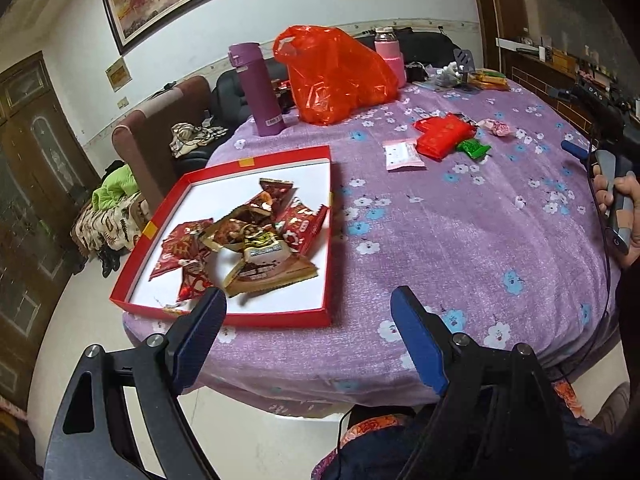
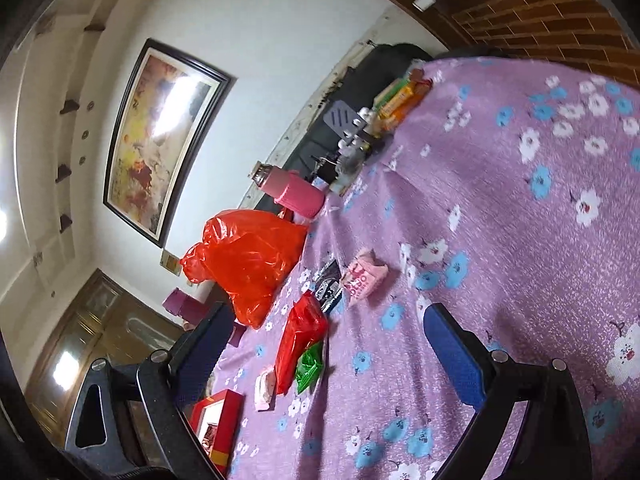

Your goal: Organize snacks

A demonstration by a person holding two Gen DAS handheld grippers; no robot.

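left wrist view: a purple flask (image 1: 259,90) and an orange plastic bag (image 1: 334,76) stand at the far side of the tabletop (image 1: 460,240). my left gripper (image 1: 310,312) has its fingers spread wide, holding nothing. the red box (image 1: 326,240) of snack packets (image 1: 248,236) lies just ahead of the left finger.

right wrist view: my right gripper (image 2: 326,340) is wide open and empty. a red packet (image 2: 300,336), green packet (image 2: 309,366) and pink packet (image 2: 366,278) lie between and beyond my fingers.
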